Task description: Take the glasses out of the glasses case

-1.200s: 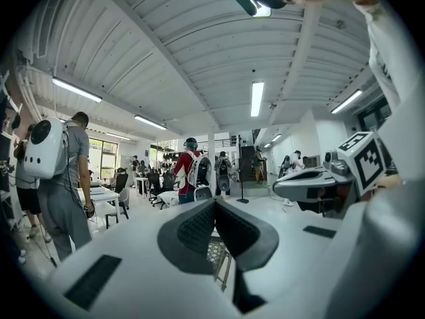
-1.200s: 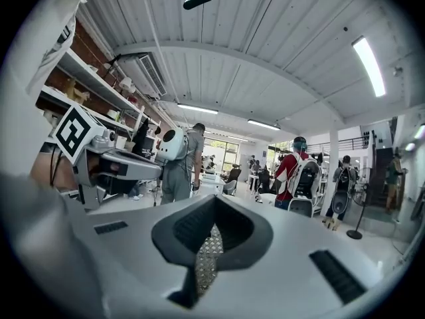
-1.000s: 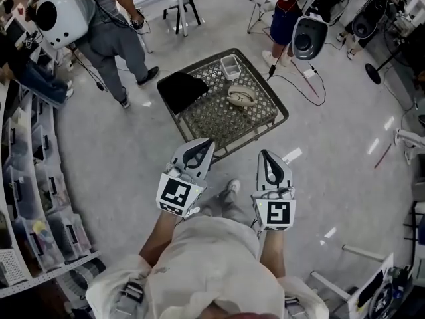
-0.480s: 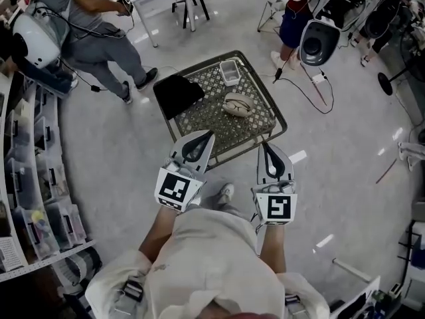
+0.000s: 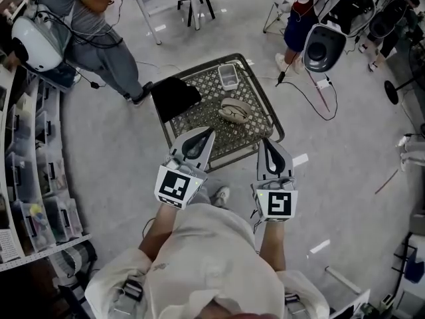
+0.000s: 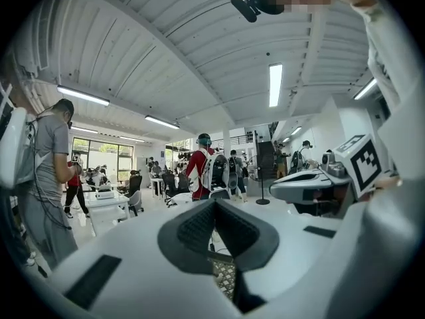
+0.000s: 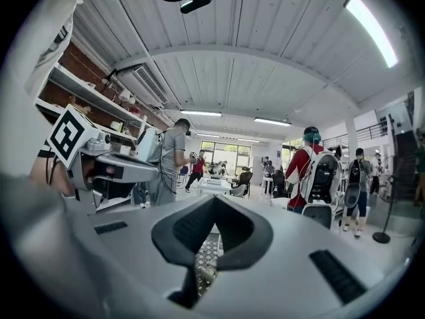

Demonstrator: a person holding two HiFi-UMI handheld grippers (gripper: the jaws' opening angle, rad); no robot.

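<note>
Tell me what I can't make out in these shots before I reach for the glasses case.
- Glasses case, head view: too small to tell whether it is open or holds glasses.
- Clear box, head view: contents too small.
- Table, gripper views: hidden behind the left gripper and right gripper; only a sliver of lattice shows below their shut jaws.
</note>
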